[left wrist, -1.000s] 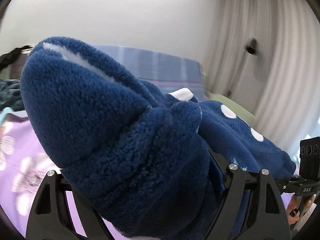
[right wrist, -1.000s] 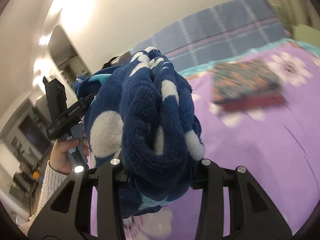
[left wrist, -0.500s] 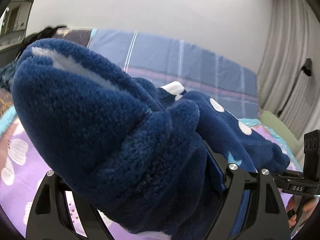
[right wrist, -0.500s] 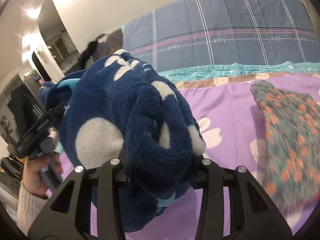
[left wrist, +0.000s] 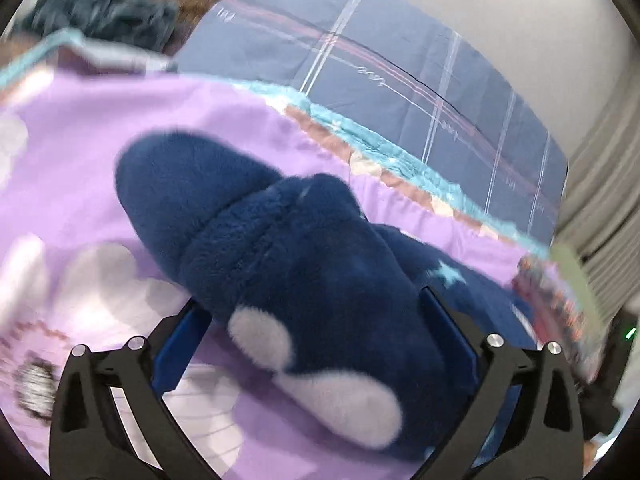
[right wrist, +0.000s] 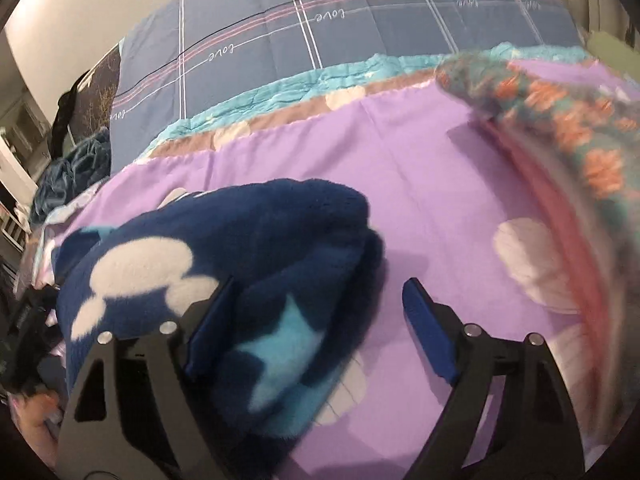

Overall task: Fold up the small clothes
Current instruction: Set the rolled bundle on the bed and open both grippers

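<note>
The navy fleece garment (left wrist: 304, 280) lies bunched on the purple bedspread (left wrist: 80, 160), filling the centre and lower right of the left wrist view and the lower left of the right wrist view (right wrist: 224, 264).

Left gripper (left wrist: 316, 336): the jaws stand wide apart, with the fleece bulging between the blue pads (left wrist: 176, 352). Whether the pads press the fabric or merely flank it cannot be told; both views are motion-blurred.

Right gripper (right wrist: 316, 328): the jaws are spread. The left pad (right wrist: 208, 328) touches or sits in the fleece; the right pad stands over bare bedspread, clear of the fabric. No grip is apparent.

Progress, as a judgement: the garment appears to be set down as a thick, rounded bundle, not yet a flat, squared fold. Flattening and further folding likely remain.

A patterned teal-and-orange item (right wrist: 560, 112) lies at the upper right of the right wrist view; it looks folded. A dark teal heap (left wrist: 104, 16) at the upper left of the left wrist view may be unfolded clothing.
</note>
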`<state>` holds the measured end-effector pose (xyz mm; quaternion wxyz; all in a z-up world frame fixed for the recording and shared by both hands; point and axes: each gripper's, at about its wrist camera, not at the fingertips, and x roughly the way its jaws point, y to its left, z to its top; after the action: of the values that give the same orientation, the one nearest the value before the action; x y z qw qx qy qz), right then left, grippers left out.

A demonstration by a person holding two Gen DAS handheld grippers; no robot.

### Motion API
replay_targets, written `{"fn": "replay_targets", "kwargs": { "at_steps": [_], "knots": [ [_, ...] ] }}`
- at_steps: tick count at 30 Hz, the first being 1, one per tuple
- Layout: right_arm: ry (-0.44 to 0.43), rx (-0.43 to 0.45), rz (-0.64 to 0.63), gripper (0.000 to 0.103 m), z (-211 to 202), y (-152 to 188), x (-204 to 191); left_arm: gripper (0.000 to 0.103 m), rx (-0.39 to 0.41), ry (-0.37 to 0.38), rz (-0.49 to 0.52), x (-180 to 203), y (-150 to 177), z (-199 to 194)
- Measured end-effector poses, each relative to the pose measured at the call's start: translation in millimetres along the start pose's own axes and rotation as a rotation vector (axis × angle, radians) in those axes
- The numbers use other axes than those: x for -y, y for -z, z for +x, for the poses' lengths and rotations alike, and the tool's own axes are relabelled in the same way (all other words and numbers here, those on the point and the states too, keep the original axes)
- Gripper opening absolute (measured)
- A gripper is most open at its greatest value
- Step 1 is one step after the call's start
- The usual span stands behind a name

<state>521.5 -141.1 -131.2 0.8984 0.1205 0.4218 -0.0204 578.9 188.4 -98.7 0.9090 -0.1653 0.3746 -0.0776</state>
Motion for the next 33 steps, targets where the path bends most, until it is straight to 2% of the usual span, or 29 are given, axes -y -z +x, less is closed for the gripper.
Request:
{"fn": "replay_targets", "kwargs": {
  "at_steps": [2, 5, 8, 10, 12, 14, 16, 17, 20, 21, 22, 25, 30, 33],
  "knots": [
    [0.026, 0.059, -0.059, 0.085, -35.1, 10.5, -3.8, 0.102, 0.029, -0.04, 0.083, 13.0, 5.3, -20.1],
    [0.079, 0.213, -0.217, 0.086, -101.8, 42.2, -18.4, 0.102, 0.084, 0.036, 0.15, 22.1, 28.4, -64.1],
    [0.138, 0.356, -0.386, 0.092, -172.5, 90.0, -34.2, 0.102, 0.127, 0.081, 0.212, 39.0, 61.4, -103.4],
    [0.149, 0.399, -0.417, 0.095, -216.9, 119.1, -36.1, 0.102, 0.147, 0.103, 0.254, 50.9, 87.5, -129.6],
    [0.112, 0.432, -0.391, 0.098, -265.2, 148.1, -29.9, 0.102, 0.17, 0.102, 0.292, 66.8, 117.9, -159.3],
    [0.089, 0.452, -0.372, 0.099, -296.8, 166.3, -25.0, 0.102, 0.199, 0.09, 0.332, 86.6, 145.5, -191.1],
    [0.085, 0.482, -0.36, 0.1, -326.7, 182.8, -22.6, 0.102, 0.234, 0.035, 0.391, 108.4, 170.0, -220.7],
    [0.089, 0.492, -0.354, 0.1, -341.8, 191.6, -20.3, 0.102, 0.28, -0.043, 0.43, 123.2, 188.0, -243.2],
    [0.061, 0.489, -0.321, 0.101, -374.4, 211.9, -12.4, 0.102, 0.401, -0.19, 0.466, 146.7, 227.7, -289.5],
    [0.053, 0.484, -0.309, 0.101, -383.4, 218.8, -8.6, 0.102, 0.427, -0.2, 0.456, 152.1, 239.9, -304.6],
    [0.051, 0.481, -0.295, 0.101, -395.4, 227.6, -1.8, 0.102, 0.418, -0.187, 0.437, 156.6, 250.1, -317.7],
    [0.083, 0.486, -0.29, 0.101, -414.8, 245.8, 9.1, 0.102, 0.343, -0.103, 0.408, 163.8, 269.0, -343.7],
    [0.066, 0.438, -0.26, 0.101, -431.6, 272.9, 30.1, 0.102, 0.363, -0.142, 0.45, 173.8, 300.7, -378.8],
    [0.058, 0.426, -0.23, 0.101, -439.9, 284.7, 41.5, 0.102, 0.359, -0.132, 0.475, 181.1, 314.5, -398.3]
  ]
}}
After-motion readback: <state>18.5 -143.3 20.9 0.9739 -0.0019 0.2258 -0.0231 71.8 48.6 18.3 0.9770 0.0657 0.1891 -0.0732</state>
